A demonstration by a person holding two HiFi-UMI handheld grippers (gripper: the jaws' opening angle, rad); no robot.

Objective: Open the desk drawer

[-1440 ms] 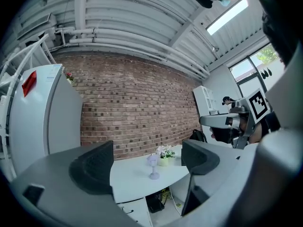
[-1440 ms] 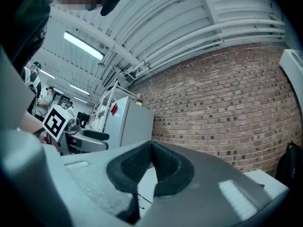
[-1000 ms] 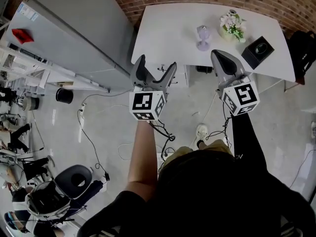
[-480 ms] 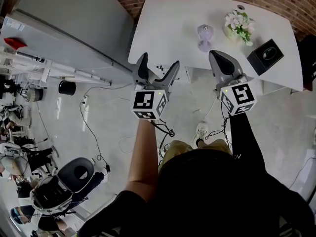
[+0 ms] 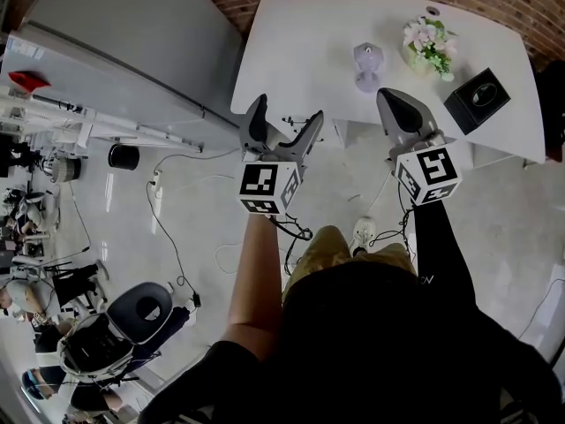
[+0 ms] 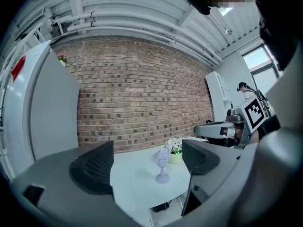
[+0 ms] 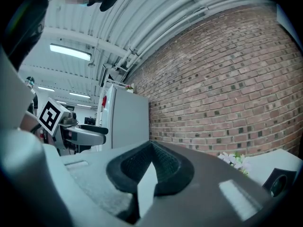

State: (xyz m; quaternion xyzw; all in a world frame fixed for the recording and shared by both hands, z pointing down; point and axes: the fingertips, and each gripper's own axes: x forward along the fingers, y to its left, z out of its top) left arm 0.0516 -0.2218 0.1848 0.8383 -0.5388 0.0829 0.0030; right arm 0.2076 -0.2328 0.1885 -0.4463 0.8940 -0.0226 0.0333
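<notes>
Seemingly, left gripper spread, right gripper closed

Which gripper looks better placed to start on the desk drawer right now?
Left, probably: the left gripper has its jaws apart beside the white desk's near edge, ready to grasp; the right gripper is shut and would need opening first.

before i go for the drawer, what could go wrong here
The purple goblet stands on a thin stem near the front edge of the white desk; a jerky pull could topple it. Cables lie on the floor by the person's feet, a likely snag. Only the left tool is open; the right tool is shut.
</notes>
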